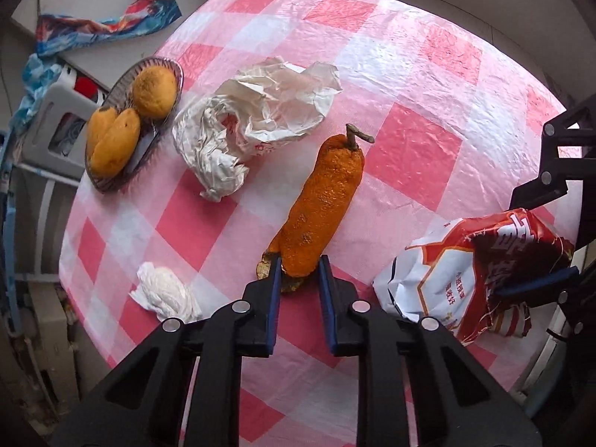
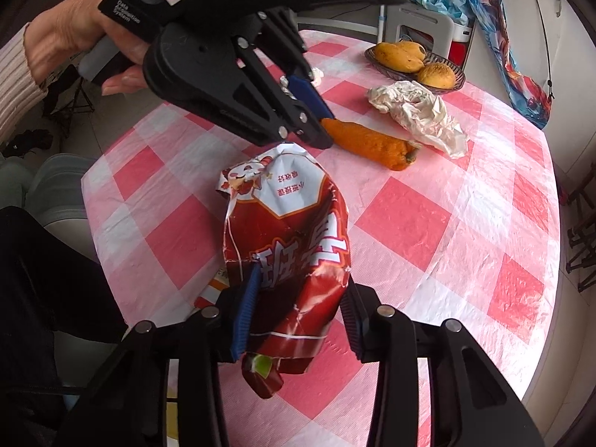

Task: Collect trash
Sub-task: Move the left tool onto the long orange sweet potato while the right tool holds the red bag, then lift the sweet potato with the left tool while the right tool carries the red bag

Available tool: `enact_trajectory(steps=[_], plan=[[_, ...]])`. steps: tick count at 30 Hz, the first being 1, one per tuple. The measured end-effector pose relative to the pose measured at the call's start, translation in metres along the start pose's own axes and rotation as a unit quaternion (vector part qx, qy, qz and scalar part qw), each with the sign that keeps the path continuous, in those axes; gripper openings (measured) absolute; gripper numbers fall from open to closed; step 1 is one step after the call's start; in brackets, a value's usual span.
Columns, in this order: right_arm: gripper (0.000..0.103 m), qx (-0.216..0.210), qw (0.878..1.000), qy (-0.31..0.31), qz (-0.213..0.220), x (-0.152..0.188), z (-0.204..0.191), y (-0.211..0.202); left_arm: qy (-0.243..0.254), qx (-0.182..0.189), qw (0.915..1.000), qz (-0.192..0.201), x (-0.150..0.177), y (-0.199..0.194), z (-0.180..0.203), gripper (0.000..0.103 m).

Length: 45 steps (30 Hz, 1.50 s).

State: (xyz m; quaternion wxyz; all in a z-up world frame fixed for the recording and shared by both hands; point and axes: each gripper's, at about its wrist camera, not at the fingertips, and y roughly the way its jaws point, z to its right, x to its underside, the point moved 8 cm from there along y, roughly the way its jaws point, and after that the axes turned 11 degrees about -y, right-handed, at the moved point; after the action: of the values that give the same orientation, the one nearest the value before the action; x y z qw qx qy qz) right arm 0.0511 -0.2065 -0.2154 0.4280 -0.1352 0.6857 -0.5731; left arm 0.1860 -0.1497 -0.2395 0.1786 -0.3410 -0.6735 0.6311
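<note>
So the left gripper (image 1: 298,264) is pointing down at the table (image 1: 428,74) and its blue pads are pinching the near end of a long orange peel (image 1: 320,201), jaws narrow and pressing on both sides of it. The peel is lying out flat on the pink-and-white checked tablecloth, stem end pointing away from the gripper, pretty much in the middle of the table.

The right gripper (image 2: 298,313) is clamping a crumpled red-and-white snack bag (image 2: 287,238), pads squeezing it from both sides, and the bag is hanging over the near edge of the table. You can see a hand (image 2: 74,37) in a ribbed sleeve holding the left gripper's handle in the right camera.

Other trash sitting on the cloth: a big crumpled white wrapper (image 1: 257,119) just beyond the peel, and a small wad of tissue (image 1: 167,290) near the left gripper. There's also a basket (image 1: 111,182) with yellowish fruit (image 1: 154,91) sitting at the far edge, beside the wrapper
</note>
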Motion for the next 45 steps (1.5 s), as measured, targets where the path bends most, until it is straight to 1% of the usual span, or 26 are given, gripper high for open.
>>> enact_trajectory(steps=[2,4,6,8,10,11,12,13,14,15,16,18,19,21,23,24,26,29,32,33,37,38,41,44,45], plan=[[0.041,0.002,1.000,-0.002,-0.001,0.001,-0.001,0.000,-0.013,0.001,0.9999,0.007,0.002,-0.004,-0.003,0.020],[0.041,0.002,1.000,-0.001,-0.001,0.001,-0.001,0.001,-0.013,0.002,0.9996,0.027,-0.002,-0.012,-0.004,0.027],[0.041,0.001,1.000,0.001,-0.002,0.001,-0.001,0.001,0.002,-0.006,0.9990,0.045,-0.010,-0.018,-0.001,0.056],[0.041,-0.001,1.000,0.003,-0.002,0.001,0.000,0.002,0.028,-0.021,0.9971,0.068,-0.017,-0.020,0.007,0.066],[0.041,-0.002,1.000,0.004,-0.002,0.001,0.000,0.002,0.030,-0.026,0.9972,0.063,-0.020,-0.013,0.011,0.066],[0.041,-0.003,1.000,0.004,-0.002,0.001,0.000,0.002,0.021,-0.029,0.9978,0.056,-0.022,-0.007,0.011,0.063],[0.041,-0.005,1.000,0.004,-0.001,0.001,0.001,0.003,0.007,-0.023,0.9984,0.050,-0.020,-0.003,0.009,0.048],[0.040,-0.007,1.000,0.005,0.001,0.000,0.001,0.003,-0.014,-0.004,0.9987,0.048,-0.019,0.000,0.006,0.042],[0.038,-0.009,1.000,0.005,0.003,0.000,0.002,0.002,-0.031,-0.001,0.9982,0.052,-0.018,0.002,0.004,0.026],[0.035,-0.010,1.000,0.007,0.007,0.000,0.002,0.002,-0.044,-0.007,0.9975,0.055,-0.015,0.004,0.000,0.024],[0.033,-0.010,1.000,0.007,0.011,-0.001,0.003,0.000,-0.060,-0.013,0.9961,0.064,-0.011,0.004,-0.004,0.019],[0.028,-0.007,1.000,0.009,0.019,-0.004,0.004,-0.003,-0.102,-0.007,0.9917,0.077,0.003,0.000,-0.012,0.017],[0.027,-0.006,1.000,0.010,0.023,-0.005,0.005,-0.004,-0.127,-0.006,0.9881,0.086,0.013,-0.003,-0.017,0.017],[0.024,-0.002,0.999,0.011,0.031,-0.008,0.005,-0.008,-0.184,-0.006,0.9779,0.099,0.033,-0.010,-0.029,0.017],[0.023,-0.001,0.999,0.011,0.038,-0.010,0.004,-0.010,-0.249,0.003,0.9623,0.108,0.058,-0.019,-0.041,0.017],[0.022,-0.001,0.999,0.011,0.041,-0.012,0.003,-0.011,-0.271,0.006,0.9564,0.109,0.068,-0.021,-0.046,0.017],[0.021,-0.002,0.999,0.011,0.046,-0.014,0.002,-0.012,-0.319,0.017,0.9400,0.119,0.090,-0.034,-0.054,0.017],[0.020,-0.009,0.998,0.014,0.057,-0.018,0.000,-0.015,-0.376,0.037,0.9155,0.137,0.117,-0.055,-0.055,0.017],[0.019,-0.017,0.997,0.016,0.069,-0.022,-0.003,-0.019,-0.415,0.045,0.8958,0.153,0.142,-0.070,-0.045,0.017],[0.019,-0.019,0.997,0.016,0.071,-0.023,-0.005,-0.019,-0.423,0.045,0.8912,0.157,0.149,-0.076,-0.043,0.017],[0.018,-0.021,0.997,0.014,0.073,-0.024,-0.011,-0.019,-0.459,0.050,0.8684,0.181,0.174,-0.096,-0.028,0.017],[0.018,-0.018,0.997,0.012,0.072,-0.025,-0.010,-0.019,-0.472,0.051,0.8603,0.186,0.182,-0.099,-0.025,0.017],[0.018,-0.014,0.997,0.009,0.072,-0.025,-0.012,-0.019,-0.502,0.052,0.8420,0.190,0.200,-0.101,-0.020,0.017],[0.018,-0.018,0.997,0.016,0.075,-0.025,-0.012,-0.020,-0.519,0.051,0.8319,0.189,0.212,-0.100,-0.018,0.017],[0.018,-0.019,0.997,0.018,0.077,-0.024,-0.013,-0.021,-0.522,0.049,0.8302,0.189,0.215,-0.100,-0.019,0.017]])
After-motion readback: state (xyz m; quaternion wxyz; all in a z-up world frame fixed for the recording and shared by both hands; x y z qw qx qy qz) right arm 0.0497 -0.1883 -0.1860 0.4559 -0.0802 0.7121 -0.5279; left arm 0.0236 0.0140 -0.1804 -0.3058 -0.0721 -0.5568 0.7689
